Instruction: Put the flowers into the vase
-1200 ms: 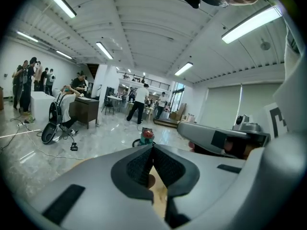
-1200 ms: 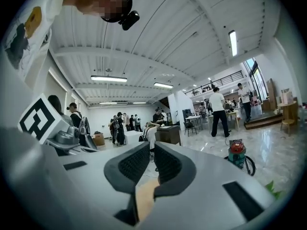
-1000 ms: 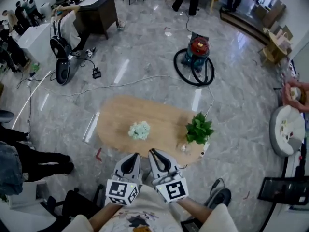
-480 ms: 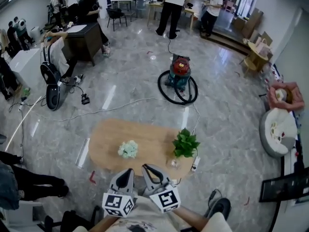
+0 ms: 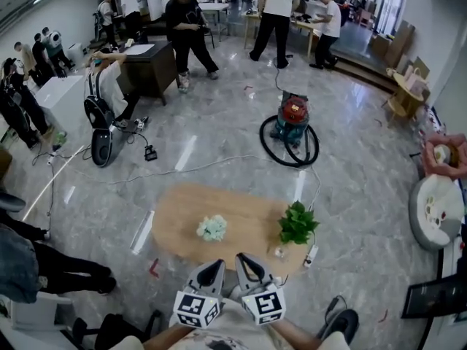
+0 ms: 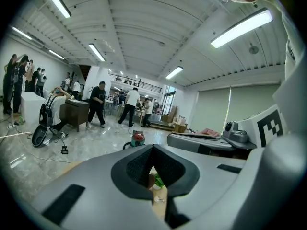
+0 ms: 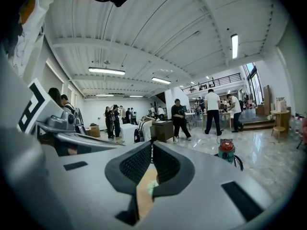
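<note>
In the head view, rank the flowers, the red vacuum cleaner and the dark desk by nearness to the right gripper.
1. flowers, on the table just ahead of the right gripper.
2. red vacuum cleaner, on the floor beyond the table.
3. dark desk, far back left.

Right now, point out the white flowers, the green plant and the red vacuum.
white flowers [image 5: 211,227], head view, middle of the bunch.
green plant [image 5: 296,223], head view, its leaves.
red vacuum [image 5: 294,112], head view, its red top.

Pale flowers [image 5: 212,228] lie in the middle of the oval desk [image 5: 175,217]. A green plant [image 5: 297,223] stands at its right end, with a small clear vase [image 5: 279,252] just beside it. The left claw [image 5: 217,265] and right claw [image 5: 241,258] hang side by side at the near edge.
</note>
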A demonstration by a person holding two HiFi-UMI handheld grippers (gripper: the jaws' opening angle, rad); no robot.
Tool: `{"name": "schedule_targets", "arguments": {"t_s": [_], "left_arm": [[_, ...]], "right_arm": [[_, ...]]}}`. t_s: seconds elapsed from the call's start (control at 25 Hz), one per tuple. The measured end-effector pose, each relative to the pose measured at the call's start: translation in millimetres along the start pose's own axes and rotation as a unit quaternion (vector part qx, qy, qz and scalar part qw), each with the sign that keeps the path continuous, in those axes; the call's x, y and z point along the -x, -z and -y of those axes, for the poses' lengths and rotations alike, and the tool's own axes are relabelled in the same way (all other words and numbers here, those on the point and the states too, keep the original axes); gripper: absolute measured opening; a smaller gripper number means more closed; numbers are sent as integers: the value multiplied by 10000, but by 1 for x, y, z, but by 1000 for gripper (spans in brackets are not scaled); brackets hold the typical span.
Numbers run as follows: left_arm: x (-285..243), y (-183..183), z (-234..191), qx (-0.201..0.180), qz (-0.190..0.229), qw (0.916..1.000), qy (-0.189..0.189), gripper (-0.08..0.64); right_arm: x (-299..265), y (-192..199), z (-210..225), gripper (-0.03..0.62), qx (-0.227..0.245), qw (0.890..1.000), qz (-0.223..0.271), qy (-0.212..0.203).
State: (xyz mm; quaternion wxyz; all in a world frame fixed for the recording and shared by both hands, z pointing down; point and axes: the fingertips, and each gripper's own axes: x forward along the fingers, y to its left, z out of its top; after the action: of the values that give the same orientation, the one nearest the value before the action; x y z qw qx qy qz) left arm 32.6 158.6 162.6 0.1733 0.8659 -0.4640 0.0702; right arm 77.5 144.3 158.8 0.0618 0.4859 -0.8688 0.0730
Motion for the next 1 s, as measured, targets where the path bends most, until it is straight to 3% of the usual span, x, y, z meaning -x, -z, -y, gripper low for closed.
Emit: {"name": "schedule_targets", "arguments": {"t_s": [0.2,0.64,1.0], "left_arm": [[6,0,4,-8,32,10000,-74,8],[3,3,5,-69,-41,10000,-45,8],[4,-1,8,-106,-54,9999,-56,8]], "right_arm": [[4,2,-10,12,243,9995,-114,-140],[5,7,-11,12,-58,9997,-56,-247],[2,-1,-11,12,-13,9993,16,-368]]}}
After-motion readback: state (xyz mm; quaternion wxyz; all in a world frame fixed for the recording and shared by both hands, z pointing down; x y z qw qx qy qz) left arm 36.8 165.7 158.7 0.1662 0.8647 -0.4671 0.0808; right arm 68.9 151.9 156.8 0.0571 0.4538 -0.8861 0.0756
